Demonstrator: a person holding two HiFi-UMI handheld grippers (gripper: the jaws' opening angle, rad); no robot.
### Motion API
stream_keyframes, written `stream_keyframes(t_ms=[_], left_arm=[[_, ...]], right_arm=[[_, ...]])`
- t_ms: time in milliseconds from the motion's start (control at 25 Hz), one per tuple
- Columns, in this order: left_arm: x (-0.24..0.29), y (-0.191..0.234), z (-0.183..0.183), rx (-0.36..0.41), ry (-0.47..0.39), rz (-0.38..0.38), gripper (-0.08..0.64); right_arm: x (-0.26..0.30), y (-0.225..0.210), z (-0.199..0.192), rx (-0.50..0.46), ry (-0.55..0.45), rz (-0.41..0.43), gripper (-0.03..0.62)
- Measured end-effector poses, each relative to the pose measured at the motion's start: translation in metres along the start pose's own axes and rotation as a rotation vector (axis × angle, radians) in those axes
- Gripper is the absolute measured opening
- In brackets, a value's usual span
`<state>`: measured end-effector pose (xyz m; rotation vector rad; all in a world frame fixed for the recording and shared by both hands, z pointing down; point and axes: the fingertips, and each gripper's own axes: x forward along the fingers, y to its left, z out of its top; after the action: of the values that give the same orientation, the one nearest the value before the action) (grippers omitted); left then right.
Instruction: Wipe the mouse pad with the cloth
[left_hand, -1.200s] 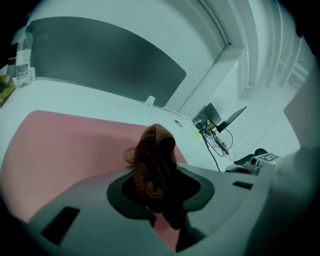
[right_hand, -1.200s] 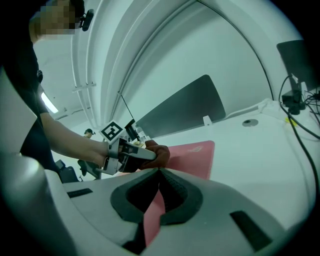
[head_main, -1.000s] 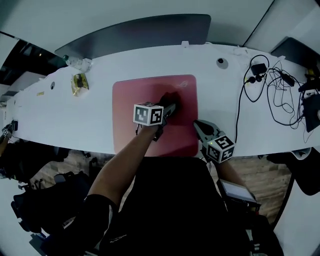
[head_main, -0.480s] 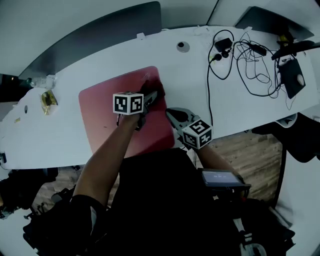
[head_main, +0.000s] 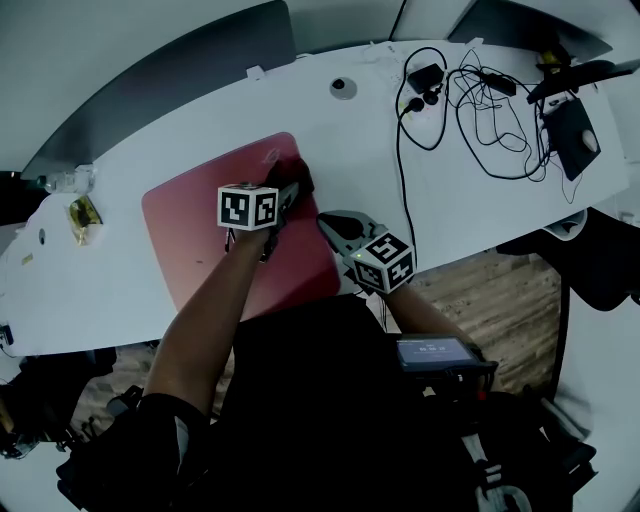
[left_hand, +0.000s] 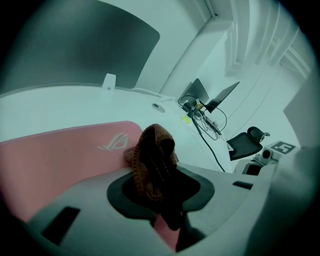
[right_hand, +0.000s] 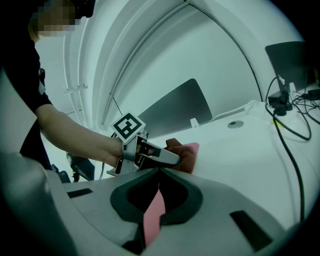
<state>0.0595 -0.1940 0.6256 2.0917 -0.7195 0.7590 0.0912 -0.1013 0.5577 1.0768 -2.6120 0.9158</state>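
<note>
Slid toward the mouse pad's (head_main: 195, 235) far right corner, left tool (head_main: 291, 194) clamps the cloth (left_hand: 152, 155); right tool (head_main: 326, 221) rests closed alongside.

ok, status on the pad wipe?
Left gripper shut on cloth, at mouse pad far right corner. Right gripper shut, at pad's right edge. Cables well clear.

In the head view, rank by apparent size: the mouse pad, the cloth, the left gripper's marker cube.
Mouse pad
Marker cube of the left gripper, though nearer the camera
Cloth, partly hidden by that gripper
</note>
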Motion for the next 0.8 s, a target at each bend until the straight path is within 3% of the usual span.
stream_keyframes(t_ms=[400, 800], left_arm=[[-0.023, 0.024, -0.006, -0.009, -0.007, 0.051, 0.11], [-0.061, 0.064, -0.024, -0.066, -0.031, 0.121, 0.112]], right_arm=[[0.006, 0.006, -0.002, 0.003, 0.003, 0.014, 0.026], [0.012, 0.017, -0.006, -0.011, 0.02, 0.039, 0.026]])
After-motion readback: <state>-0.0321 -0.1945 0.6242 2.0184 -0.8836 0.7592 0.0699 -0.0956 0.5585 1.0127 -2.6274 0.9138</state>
